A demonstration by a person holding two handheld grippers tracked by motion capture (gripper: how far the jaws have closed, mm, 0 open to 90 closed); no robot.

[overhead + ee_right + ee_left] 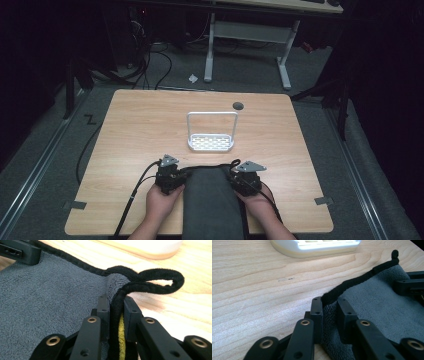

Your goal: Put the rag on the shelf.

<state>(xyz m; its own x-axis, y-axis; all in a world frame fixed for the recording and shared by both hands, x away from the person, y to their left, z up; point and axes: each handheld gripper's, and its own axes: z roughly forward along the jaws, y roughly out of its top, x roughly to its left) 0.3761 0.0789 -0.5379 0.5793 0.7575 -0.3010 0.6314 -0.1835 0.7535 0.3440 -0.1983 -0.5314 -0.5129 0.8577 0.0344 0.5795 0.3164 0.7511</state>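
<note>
A grey towel [212, 200] with a black hem lies at the table's near edge and hangs over it between my hands. My left gripper [170, 176] is shut on its left far corner; in the left gripper view the jaws pinch the grey towel [372, 300] at the hem, my left gripper [329, 305]. My right gripper [246, 178] is shut on the right far corner. In the right gripper view the grey towel [50, 297] bunches between the jaws of my right gripper [116, 302], a black hanging loop [160, 281] sticks out past them, and a yellow layer shows below.
A white perforated tray with a tall wire handle [211, 143] stands just beyond the towel in the middle of the wooden table [130, 130]. A dark round grommet [238, 106] sits near the far edge. Tape marks lie at the near corners.
</note>
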